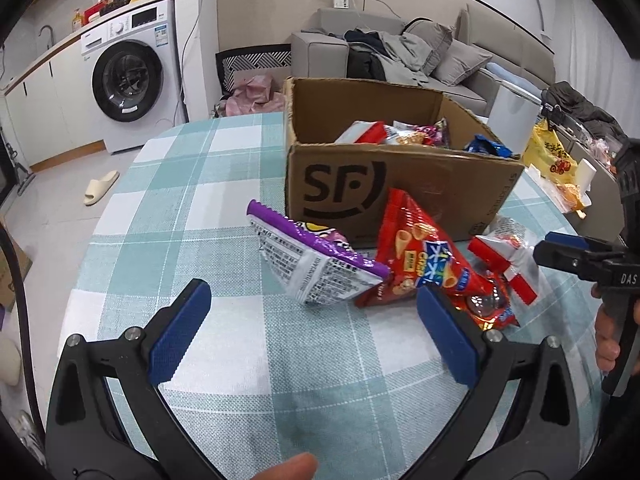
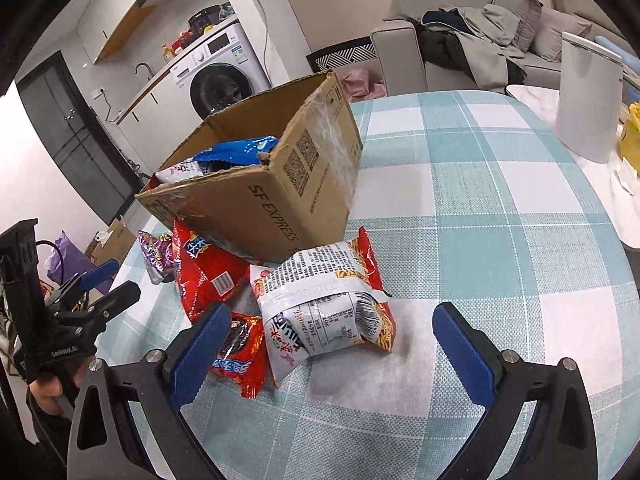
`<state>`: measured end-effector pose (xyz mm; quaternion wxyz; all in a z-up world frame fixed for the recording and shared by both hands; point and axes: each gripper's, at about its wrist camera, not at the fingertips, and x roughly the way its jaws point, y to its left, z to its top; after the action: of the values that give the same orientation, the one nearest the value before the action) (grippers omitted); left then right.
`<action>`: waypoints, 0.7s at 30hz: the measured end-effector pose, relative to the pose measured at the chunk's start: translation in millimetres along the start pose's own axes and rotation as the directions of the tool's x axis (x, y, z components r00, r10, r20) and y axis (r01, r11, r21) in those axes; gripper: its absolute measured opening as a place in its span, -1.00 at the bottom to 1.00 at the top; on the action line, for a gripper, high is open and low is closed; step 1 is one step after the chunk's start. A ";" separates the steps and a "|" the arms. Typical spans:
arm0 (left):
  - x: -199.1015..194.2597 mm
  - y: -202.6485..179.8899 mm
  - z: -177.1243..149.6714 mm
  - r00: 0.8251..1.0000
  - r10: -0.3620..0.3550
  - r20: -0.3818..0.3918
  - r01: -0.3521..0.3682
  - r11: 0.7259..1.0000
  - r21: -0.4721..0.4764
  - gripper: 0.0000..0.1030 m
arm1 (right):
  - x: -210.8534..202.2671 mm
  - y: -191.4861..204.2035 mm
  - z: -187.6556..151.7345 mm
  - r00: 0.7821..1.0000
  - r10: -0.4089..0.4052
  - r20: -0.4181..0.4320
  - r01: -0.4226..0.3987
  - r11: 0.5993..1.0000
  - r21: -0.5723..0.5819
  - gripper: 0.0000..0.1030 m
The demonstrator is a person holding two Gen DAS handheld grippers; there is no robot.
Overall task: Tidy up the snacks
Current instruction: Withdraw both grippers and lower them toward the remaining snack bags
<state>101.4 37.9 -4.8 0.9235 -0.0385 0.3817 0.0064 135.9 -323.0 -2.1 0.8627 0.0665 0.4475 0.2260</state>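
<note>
An open SF cardboard box (image 1: 360,188) (image 2: 280,184) stands on the checked tablecloth with several snack packets inside, a blue one (image 2: 236,152) on top. In front of it lie a purple packet (image 1: 312,256) (image 2: 154,252), a red cone-snack bag (image 1: 420,256) (image 2: 208,272), a small red cookie packet (image 2: 240,344) (image 1: 488,308) and a red-and-white noodle packet (image 2: 328,304) (image 1: 504,256). My left gripper (image 1: 312,290) (image 2: 120,280) is open, just short of the purple packet. My right gripper (image 2: 332,312) (image 1: 544,244) is open, its fingers on either side of the noodle packet, not touching it.
A white upright appliance (image 2: 588,96) and a yellow bag (image 1: 548,152) sit on a side table to the right. The tablecloth (image 2: 480,200) is bare right of the box. A washing machine (image 1: 132,80) and a sofa (image 1: 400,48) stand beyond the table.
</note>
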 end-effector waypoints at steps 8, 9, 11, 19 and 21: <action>14.1 12.4 6.0 1.000 -0.011 -0.013 0.011 0.999 -0.036 0.99 | 9.5 5.2 -0.9 1.000 0.006 -0.017 -0.007 1.000 -0.010 0.99; 15.3 13.6 6.6 1.000 -0.014 -0.013 0.014 0.999 -0.038 0.99 | 11.6 6.7 0.1 1.000 0.002 -0.022 -0.002 1.000 -0.015 0.99; 18.6 16.3 8.3 1.000 -0.016 -0.015 0.015 0.999 -0.044 0.99 | 13.9 8.9 0.8 1.000 -0.003 -0.030 0.003 1.000 -0.022 0.99; 30.1 23.0 13.5 0.999 -0.034 -0.028 0.031 0.996 -0.081 0.99 | 24.7 7.7 3.4 0.998 -0.013 -0.058 0.011 1.000 -0.029 0.98; 34.5 25.1 15.5 0.999 -0.039 -0.033 0.035 0.995 -0.091 0.99 | 27.7 6.2 3.9 0.998 -0.014 -0.065 0.012 1.000 -0.024 0.97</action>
<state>135.8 63.5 -19.9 0.9139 -0.0876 0.3963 0.0059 150.8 -304.8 -18.5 0.8498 0.0461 0.4732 0.2275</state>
